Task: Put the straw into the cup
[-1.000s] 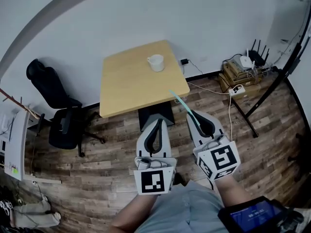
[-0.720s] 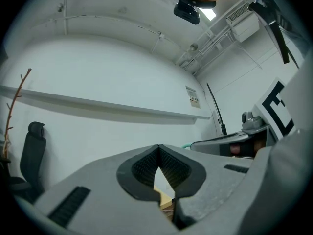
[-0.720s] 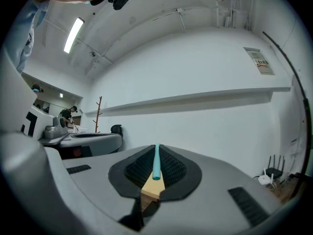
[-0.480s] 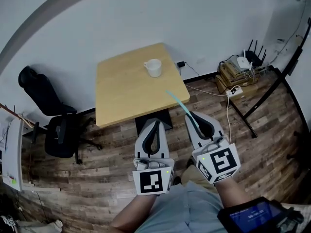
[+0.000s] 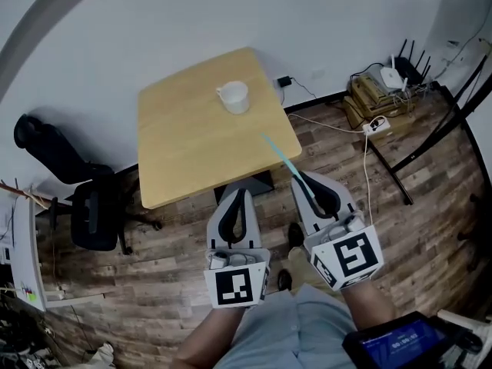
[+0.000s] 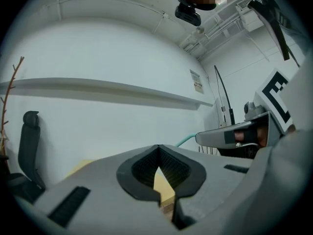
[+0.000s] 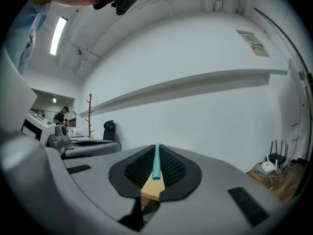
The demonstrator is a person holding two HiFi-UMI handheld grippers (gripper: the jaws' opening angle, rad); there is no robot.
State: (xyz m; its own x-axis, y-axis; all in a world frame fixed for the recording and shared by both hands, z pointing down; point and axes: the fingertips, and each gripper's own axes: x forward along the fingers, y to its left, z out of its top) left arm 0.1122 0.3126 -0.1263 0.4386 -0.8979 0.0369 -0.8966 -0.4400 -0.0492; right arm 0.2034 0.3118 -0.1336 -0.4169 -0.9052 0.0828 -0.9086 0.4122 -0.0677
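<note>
Table [image 5: 184,141] bears white cup [image 5: 233,97]; right hand-held gripper [image 5: 302,181] clamps straw [image 5: 280,154].

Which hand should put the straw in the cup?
Right. The right tongs grip the teal straw, which points toward the white cup on the table. The left tongs are shut on nothing.

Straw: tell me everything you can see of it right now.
The straw is a thin, pale teal tube, plastic by its look, straight. The right tool is shut on its near end; the rest sticks forward in the air toward the table. It touches nothing else and is not yet in the cup.
</note>
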